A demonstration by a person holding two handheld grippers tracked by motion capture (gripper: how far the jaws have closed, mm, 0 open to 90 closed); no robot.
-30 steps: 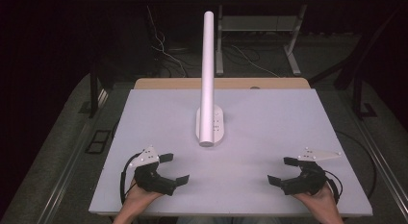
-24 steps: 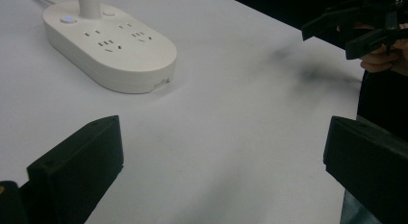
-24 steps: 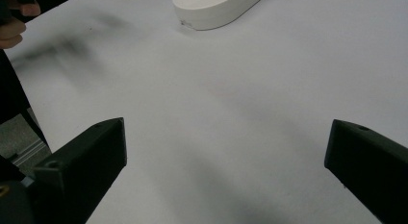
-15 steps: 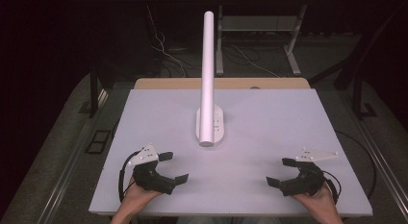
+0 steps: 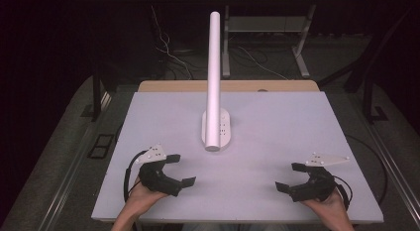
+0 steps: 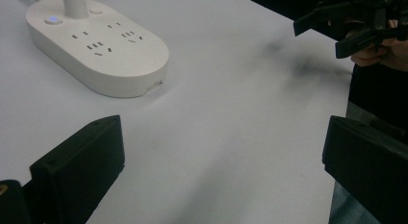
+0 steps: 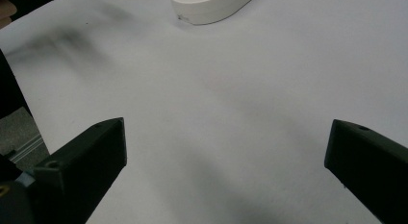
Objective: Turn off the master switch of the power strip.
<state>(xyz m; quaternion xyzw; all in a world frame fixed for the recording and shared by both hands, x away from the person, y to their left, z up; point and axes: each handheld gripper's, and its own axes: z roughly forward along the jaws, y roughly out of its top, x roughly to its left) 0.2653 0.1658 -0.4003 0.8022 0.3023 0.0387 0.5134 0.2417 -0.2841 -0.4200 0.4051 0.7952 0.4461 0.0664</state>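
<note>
Nothing begun, by the look of it: left gripper (image 5: 179,169) and right gripper (image 5: 288,177) rest near the table's (image 5: 277,122) front edge, jaws spread wide and empty, well apart from the untouched power strip (image 5: 216,129) at centre, whose far end a white post (image 5: 214,77) partly hides.

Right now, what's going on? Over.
Left gripper open, empty. Right gripper open, empty. Power strip untouched mid-table, white pole over it. Nothing between.
</note>
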